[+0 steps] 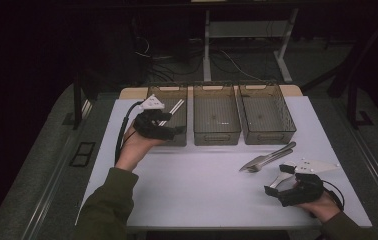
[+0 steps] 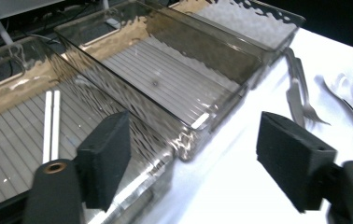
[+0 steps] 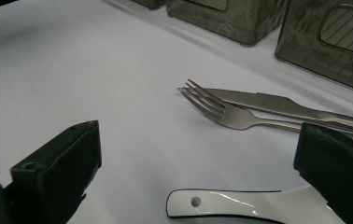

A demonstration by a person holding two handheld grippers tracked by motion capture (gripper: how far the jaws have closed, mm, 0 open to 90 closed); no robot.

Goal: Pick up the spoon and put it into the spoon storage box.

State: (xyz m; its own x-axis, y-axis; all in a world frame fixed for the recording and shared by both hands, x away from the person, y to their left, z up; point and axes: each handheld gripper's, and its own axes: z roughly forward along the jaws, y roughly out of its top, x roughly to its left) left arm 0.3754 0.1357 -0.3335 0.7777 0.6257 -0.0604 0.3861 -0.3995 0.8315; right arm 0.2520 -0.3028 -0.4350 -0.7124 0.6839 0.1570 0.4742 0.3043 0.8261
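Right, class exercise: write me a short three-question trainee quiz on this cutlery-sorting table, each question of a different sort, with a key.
1. True or false: the chopsticks lie in the left bin.
2. Which piece lies nearest the right gripper? A. white spoon B. knife C. fork
3. How many bins stand in the row at the far side of the table?

Key:
1. True.
2. A; its handle lies on the table between the open jaws.
3. Three: the left one, the middle bin, the right bin.
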